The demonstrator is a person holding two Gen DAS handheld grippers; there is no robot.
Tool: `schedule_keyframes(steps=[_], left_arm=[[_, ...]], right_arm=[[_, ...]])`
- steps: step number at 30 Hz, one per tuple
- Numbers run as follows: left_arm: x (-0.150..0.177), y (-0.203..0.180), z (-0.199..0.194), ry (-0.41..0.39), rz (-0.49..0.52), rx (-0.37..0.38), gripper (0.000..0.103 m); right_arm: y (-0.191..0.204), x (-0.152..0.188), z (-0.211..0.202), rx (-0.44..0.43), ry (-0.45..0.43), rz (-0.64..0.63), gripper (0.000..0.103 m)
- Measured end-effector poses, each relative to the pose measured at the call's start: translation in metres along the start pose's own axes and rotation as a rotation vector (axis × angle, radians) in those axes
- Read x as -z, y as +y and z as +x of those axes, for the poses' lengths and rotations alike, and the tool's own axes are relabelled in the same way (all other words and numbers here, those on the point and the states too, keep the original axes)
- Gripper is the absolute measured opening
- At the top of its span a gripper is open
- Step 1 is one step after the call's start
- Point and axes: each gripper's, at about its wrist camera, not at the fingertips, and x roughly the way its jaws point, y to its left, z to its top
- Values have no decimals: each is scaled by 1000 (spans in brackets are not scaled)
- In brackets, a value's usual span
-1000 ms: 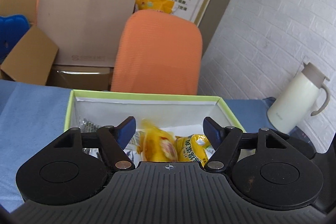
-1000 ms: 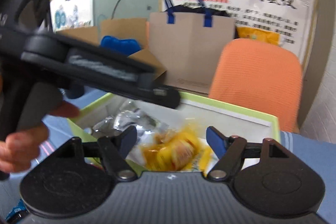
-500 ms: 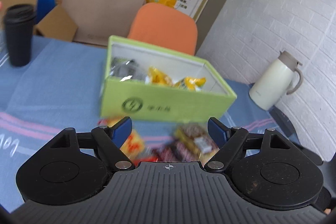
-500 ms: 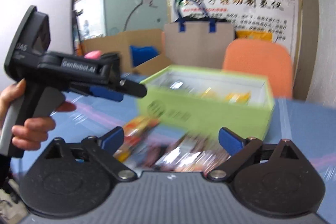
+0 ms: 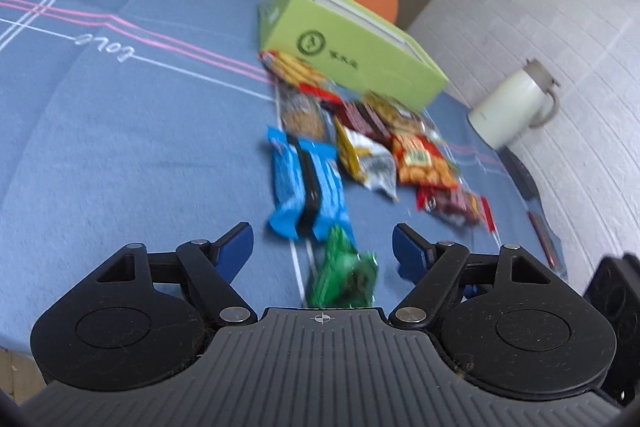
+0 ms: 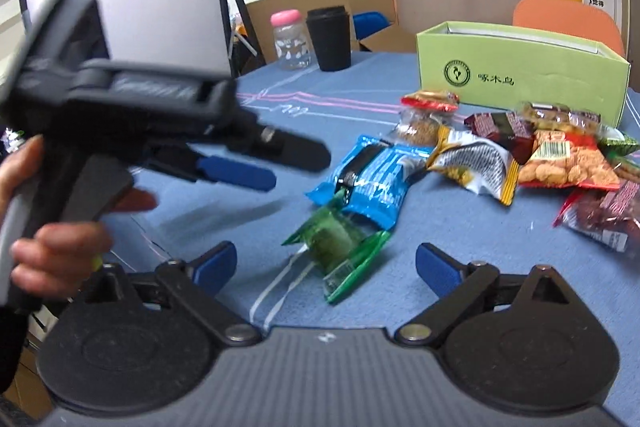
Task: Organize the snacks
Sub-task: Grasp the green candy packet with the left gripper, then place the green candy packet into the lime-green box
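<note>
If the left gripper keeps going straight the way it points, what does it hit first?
Probably the green packet, lying between the open left gripper fingers; the blue packet lies just beyond. Depth is unclear, so it might pass above.

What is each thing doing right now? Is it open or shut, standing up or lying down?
left gripper: open, empty.
right gripper: open, empty.
green box: upright, no lid on top.
green packet: lying flat, sealed.
blue packet: lying flat, sealed.
black cup: upright, lid on.
clear bottle: upright, pink cap on.
white jug: upright, lid shut.
</note>
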Motion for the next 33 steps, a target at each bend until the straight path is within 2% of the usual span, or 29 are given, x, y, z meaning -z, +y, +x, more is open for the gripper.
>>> schedule_keyframes(steps=[2, 6, 9, 11, 13, 14, 17, 21, 27, 33], left_arm=[[6, -4, 4, 19, 19, 1, 55], [11, -8, 11, 37, 24, 28, 50], [15, -11, 15, 47, 40, 18, 48], [16, -10, 20, 55, 40, 7, 44], [16, -12, 21, 53, 52, -1, 32], [16, -12, 24, 65, 56, 2, 15], [19, -13, 23, 61, 50, 13, 14], [12, -22, 21, 54, 42, 51, 14], [-32, -46, 35, 6, 77, 118, 15], [-118, -65, 85, -49, 86, 175, 15]], right_arm=[[3, -1, 3, 8, -4, -6, 91], [10, -1, 6, 42, -11, -35, 88], [10, 0, 9, 53, -8, -45, 86], [8, 4, 17, 50, 7, -34, 80], [12, 6, 18, 74, -12, -64, 73], [13, 5, 18, 85, -15, -72, 65], [7, 5, 12, 61, -23, -33, 56], [0, -3, -2, 69, -44, -20, 55], [-35, -43, -11, 91, -107, -19, 55], [-96, -112, 10, 158, -170, -61, 55]])
